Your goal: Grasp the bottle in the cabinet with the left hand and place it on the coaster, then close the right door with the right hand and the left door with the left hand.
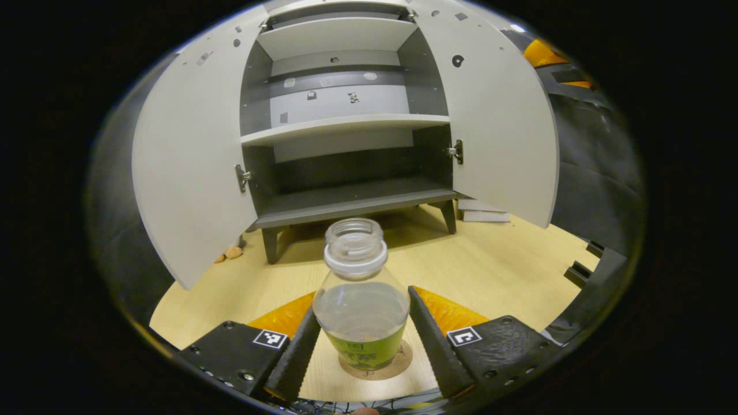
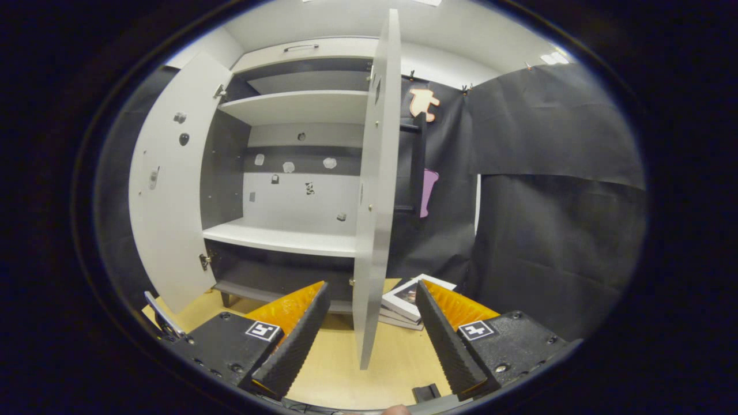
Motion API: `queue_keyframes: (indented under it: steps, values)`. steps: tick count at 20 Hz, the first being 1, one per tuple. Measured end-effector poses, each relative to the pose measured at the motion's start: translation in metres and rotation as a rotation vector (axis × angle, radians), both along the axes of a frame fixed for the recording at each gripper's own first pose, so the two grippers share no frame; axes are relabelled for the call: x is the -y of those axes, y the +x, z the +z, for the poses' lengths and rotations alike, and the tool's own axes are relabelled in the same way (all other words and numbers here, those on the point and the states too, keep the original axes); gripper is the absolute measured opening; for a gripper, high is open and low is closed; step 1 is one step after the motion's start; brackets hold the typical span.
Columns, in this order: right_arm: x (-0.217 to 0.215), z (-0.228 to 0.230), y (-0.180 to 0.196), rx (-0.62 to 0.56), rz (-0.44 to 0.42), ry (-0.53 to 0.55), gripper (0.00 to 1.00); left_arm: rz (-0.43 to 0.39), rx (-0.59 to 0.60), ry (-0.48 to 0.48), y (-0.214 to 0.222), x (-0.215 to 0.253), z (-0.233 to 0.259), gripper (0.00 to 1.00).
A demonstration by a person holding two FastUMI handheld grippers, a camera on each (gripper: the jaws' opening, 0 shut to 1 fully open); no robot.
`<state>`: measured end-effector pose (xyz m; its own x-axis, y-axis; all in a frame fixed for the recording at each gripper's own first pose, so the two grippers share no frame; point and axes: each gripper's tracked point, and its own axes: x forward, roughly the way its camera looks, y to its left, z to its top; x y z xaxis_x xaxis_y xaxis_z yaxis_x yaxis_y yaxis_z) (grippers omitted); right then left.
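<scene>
A clear bottle (image 1: 362, 305) with no cap, a green label and liquid inside stands upright on a round cork coaster (image 1: 402, 362) on the wooden table. My left gripper (image 1: 363, 300) is shut on the bottle, one finger touching each side of its body. Behind it the cabinet (image 1: 346, 124) stands with both doors swung wide, the left door (image 1: 184, 161) and the right door (image 1: 496, 127). In the right gripper view, the right door (image 2: 375, 202) appears edge-on, and my right gripper (image 2: 372, 285) is open with a finger on either side of that edge, not touching it.
The cabinet shelves (image 2: 288, 236) are bare. A stack of books (image 2: 410, 295) lies on the table by the cabinet's right leg, also visible as the books (image 1: 484, 212). Small brown bits (image 1: 230, 252) lie under the left door. Black cloth walls close the booth's right side.
</scene>
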<state>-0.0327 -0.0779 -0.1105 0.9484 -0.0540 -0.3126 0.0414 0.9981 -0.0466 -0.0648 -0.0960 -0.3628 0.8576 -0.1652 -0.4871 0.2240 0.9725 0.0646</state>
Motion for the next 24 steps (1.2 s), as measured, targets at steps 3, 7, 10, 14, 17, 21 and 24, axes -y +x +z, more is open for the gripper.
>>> queue_keyframes:
  steps: [3,7,10,14,17,21,24]
  values:
    - [0.014,0.014,0.002,0.036,-0.017,0.013,0.98,0.010,0.020,-0.020,0.003,0.001,0.019,0.89]
    - [0.031,0.034,0.003,0.096,-0.039,0.012,0.98,0.009,0.050,-0.007,0.006,0.001,0.039,0.91]
    - [0.045,0.039,0.006,0.120,-0.056,0.007,0.98,0.003,0.054,0.006,0.005,0.002,0.046,0.90]
    - [0.059,0.043,0.011,0.134,-0.072,0.004,0.98,0.001,0.060,0.011,0.004,0.004,0.062,0.90]
    - [0.076,0.051,0.017,0.156,-0.102,0.000,0.97,0.020,0.085,0.003,0.010,-0.001,0.083,0.99]
    - [0.094,0.060,0.035,0.171,-0.143,0.015,0.97,0.070,0.116,-0.041,0.024,-0.009,0.118,0.97]
    - [0.102,0.070,0.049,0.197,-0.166,0.029,0.97,0.090,0.147,-0.059,0.034,-0.015,0.141,0.98]
